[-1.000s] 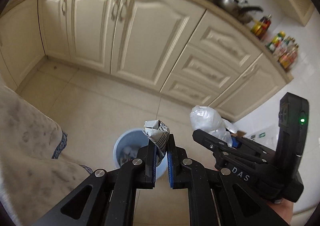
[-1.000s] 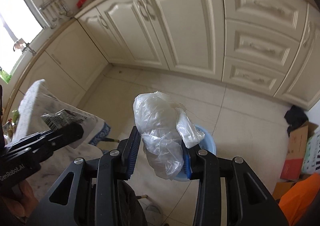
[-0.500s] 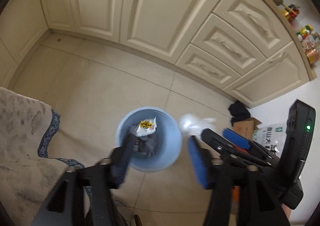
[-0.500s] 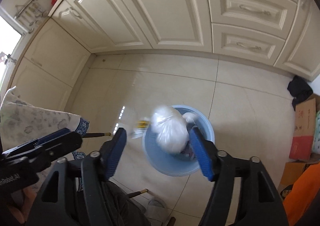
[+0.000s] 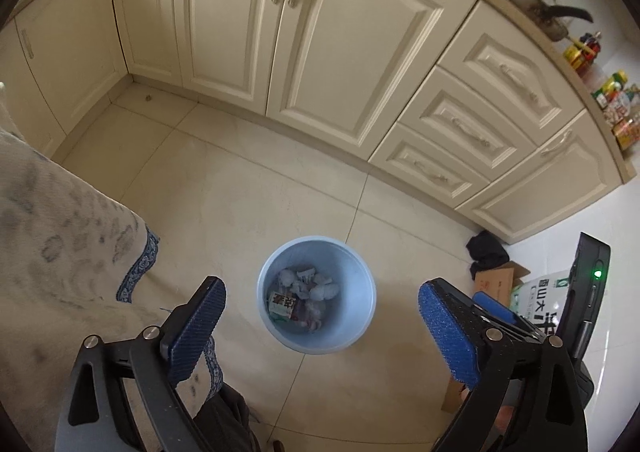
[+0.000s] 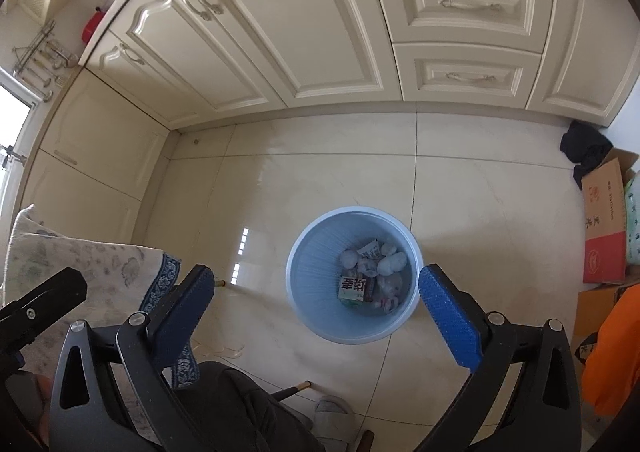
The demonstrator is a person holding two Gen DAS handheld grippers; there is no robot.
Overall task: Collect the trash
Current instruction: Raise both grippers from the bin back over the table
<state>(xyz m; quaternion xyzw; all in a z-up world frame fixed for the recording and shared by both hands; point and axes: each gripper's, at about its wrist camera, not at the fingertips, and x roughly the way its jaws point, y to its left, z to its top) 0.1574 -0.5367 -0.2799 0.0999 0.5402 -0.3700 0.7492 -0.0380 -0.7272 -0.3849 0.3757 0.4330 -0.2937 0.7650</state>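
Both grippers are being held above a pale blue bin standing on the tiled floor. The left gripper is being pointed steeply downward; its jaws have just been opening and are now being kept wide, with nothing between the blue pads. The right gripper is being held likewise, jaws just opened to wide and empty. The trash is lying inside the bin: crumpled white wads, clear plastic, and a printed wrapper (lettering too small to be read). A patterned cloth with a blue border is being seen at the left edge of both views, just beside the left gripper. Cream cabinets are lining the far side of the floor. A cardboard box and a dark bundle are sitting against the wall, well apart from the bin.
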